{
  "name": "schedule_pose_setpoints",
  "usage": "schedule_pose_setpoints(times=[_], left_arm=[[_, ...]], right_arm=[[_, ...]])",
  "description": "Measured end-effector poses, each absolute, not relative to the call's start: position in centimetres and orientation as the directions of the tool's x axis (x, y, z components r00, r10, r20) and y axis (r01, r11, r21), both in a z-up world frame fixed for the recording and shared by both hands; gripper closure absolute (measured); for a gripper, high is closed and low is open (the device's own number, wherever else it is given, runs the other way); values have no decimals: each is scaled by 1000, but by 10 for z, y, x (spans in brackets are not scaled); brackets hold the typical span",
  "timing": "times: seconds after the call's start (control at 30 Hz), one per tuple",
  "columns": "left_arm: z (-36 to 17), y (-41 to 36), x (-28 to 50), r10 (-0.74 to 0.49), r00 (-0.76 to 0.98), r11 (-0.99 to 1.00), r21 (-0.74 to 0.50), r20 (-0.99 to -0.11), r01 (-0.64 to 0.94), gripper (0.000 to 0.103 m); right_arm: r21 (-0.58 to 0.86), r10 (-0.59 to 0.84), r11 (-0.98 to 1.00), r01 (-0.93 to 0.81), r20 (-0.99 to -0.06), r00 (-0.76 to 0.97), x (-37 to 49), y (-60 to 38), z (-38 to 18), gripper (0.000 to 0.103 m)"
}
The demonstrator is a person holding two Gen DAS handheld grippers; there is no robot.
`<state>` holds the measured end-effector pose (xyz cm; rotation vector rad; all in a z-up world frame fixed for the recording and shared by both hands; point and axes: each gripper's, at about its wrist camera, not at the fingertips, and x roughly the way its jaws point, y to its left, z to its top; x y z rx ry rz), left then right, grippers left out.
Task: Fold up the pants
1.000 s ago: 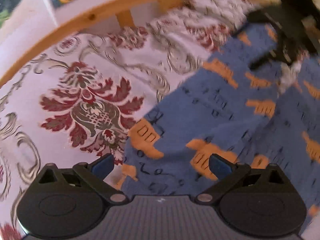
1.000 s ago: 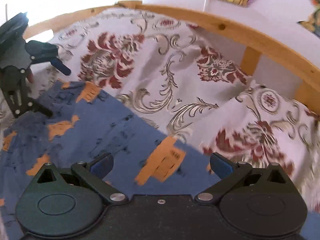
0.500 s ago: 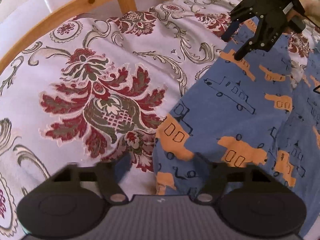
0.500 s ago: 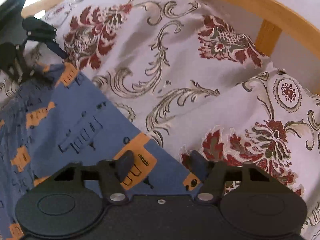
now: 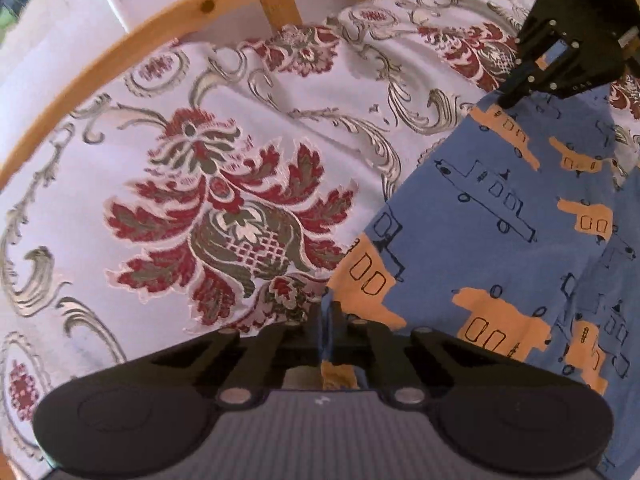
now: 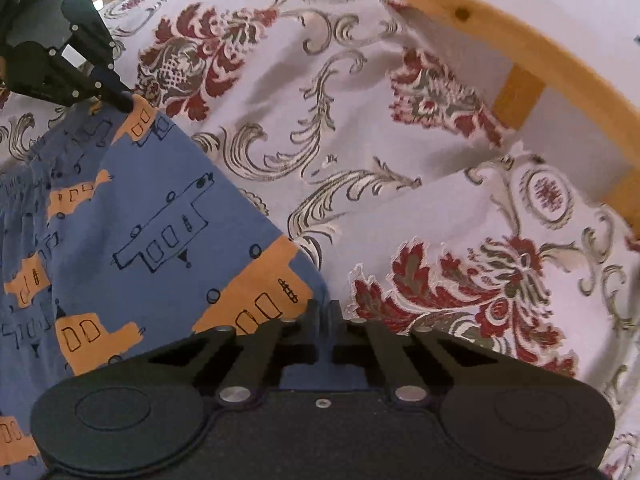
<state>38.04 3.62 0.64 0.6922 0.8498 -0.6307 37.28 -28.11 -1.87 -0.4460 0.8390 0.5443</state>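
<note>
The left gripper is clenching its fingers on one corner of the blue pants – the right gripper is pinching the other corner; between them the cloth is lying on the patterned bedspread, ahead of both

Pants blue, orange truck shapes, dark outline drawings; bedspread pale lilac, red-grey floral, scrolls; grippers black

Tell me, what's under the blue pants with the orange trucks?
The pants lie on a flowery bedspread, which shows all around them. What lies beneath that cover is hidden. Both the left gripper and right gripper pinch the pants' corners.
</note>
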Motion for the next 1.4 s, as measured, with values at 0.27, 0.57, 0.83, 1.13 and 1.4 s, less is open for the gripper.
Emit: schedule_pose_setpoints(times=[0.27,0.57,0.83,1.13,1.4], left_arm=[[33,34,329,-241,677,631,418,-695,654,101],[45,44,229,-362,760,470,598,-540,649,101],[13,49,145,-426,676,151,690,-601,708,102],[-35,57,107,-374,600,-114,677,-707,727,102],[-62,66,92,-325,577,-226,654,-749,722,101]], right_arm=[[-302,200,830,-470,-624,755,299,-272,18,101],[-346,173,841,-415,-555,814,178,-253,30,101],[-313,151,849,-425,-628,763,84,-229,-1,102],[-293,144,840,-456,-690,710,42,-207,-29,102],[-336,120,807,-486,-712,692,27,-194,-43,101]])
